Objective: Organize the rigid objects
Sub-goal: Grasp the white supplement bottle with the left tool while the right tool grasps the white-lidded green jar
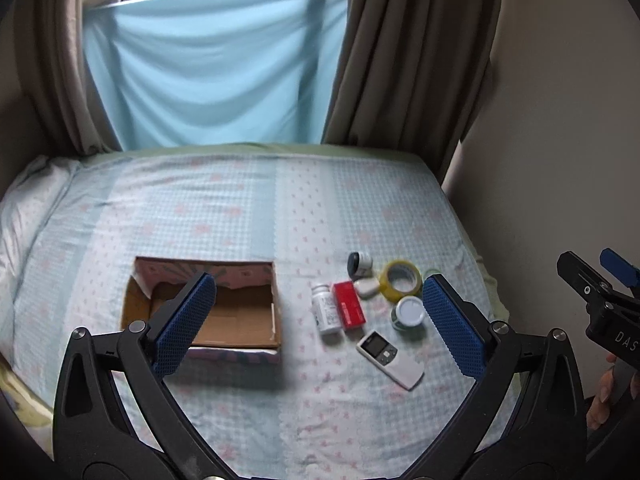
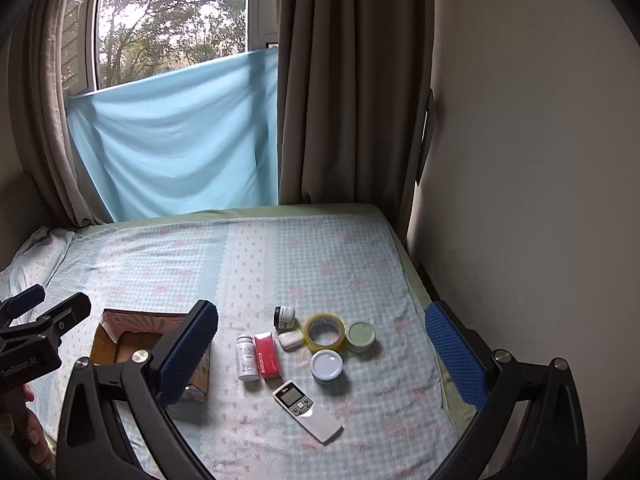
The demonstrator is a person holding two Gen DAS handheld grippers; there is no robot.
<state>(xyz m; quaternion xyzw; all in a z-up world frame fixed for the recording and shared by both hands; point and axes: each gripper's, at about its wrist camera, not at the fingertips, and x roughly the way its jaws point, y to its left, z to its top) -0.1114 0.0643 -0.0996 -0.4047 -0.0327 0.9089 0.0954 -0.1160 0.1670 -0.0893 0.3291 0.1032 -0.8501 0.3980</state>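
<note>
An open cardboard box (image 1: pixel 224 316) lies on the bed, left of a cluster of small objects; it also shows in the right wrist view (image 2: pixel 120 348). The cluster holds a white pill bottle (image 1: pixel 326 314) (image 2: pixel 247 358), a red box (image 1: pixel 349 305) (image 2: pixel 267 354), a white remote (image 1: pixel 389 353) (image 2: pixel 306 411), a yellow tape roll (image 1: pixel 400 281) (image 2: pixel 324 332), a white-lidded jar (image 1: pixel 408 312) (image 2: pixel 327 365), a green-lidded jar (image 2: pixel 361 336), a small black-capped bottle (image 1: pixel 359 265) (image 2: pixel 285 317) and a small white case (image 1: pixel 366 287) (image 2: pixel 290 339). My left gripper (image 1: pixel 318 320) and right gripper (image 2: pixel 320 356) are both open and empty, held above the bed.
The bed (image 1: pixel 240 208) has a pale checked sheet. A wall (image 2: pixel 520 160) runs along its right edge. Curtains (image 2: pixel 344 80) and a blue cloth (image 1: pixel 212 68) hang at the window behind. A pillow (image 1: pixel 28 208) lies at the far left.
</note>
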